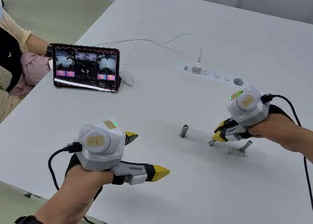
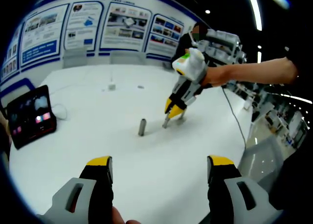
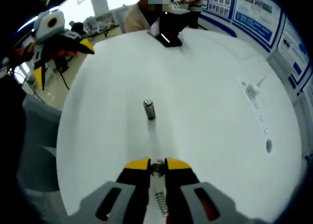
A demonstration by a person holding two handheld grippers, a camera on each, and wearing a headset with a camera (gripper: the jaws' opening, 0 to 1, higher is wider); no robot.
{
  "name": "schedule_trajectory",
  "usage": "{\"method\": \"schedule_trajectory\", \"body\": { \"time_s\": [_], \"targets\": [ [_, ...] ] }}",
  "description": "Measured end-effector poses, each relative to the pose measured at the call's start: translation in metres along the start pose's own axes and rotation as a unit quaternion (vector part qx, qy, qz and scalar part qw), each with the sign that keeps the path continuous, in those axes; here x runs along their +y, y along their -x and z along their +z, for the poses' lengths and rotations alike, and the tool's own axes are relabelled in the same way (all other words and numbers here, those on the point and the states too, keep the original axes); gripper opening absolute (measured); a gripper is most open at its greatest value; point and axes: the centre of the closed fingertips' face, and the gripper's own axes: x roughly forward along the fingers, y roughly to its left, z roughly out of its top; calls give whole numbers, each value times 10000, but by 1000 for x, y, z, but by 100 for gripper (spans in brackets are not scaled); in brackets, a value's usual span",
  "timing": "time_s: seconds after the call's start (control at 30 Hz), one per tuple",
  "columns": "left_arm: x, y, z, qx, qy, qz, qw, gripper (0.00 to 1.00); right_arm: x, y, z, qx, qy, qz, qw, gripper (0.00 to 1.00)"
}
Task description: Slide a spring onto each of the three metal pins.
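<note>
Yellow-tipped left gripper [image 1: 149,153], silver pin [image 1: 184,131], white table [image 1: 161,48].

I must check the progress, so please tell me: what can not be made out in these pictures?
Standing pin: too small in every view to tell if it is bare.
Held pin: mostly covered by the right gripper, right gripper view.
Tablet screen: too small to read, head view.

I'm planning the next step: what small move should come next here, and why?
Probably bring the open left gripper across to the loose spring. The right gripper is shut on a metal pin, and the spring lies on the table beside it, not yet on a pin.
</note>
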Motion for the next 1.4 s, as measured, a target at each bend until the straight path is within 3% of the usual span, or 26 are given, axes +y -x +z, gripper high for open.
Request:
{"method": "schedule_trajectory", "body": {
  "time_s": [0.77,1.1,1.4],
  "targets": [
    [5,6,0,1,34,120,9999,80,-6,-22,-14,265,158,35,9995,13],
    [1,4,2,-7,-3,71,10000,79,-7,-12,-17,214,77,-77,9997,22],
    [-3,5,6,-46,-64,40,10000,79,-9,12,-18,-125,-219,-431,9988,37]
  ]
}}
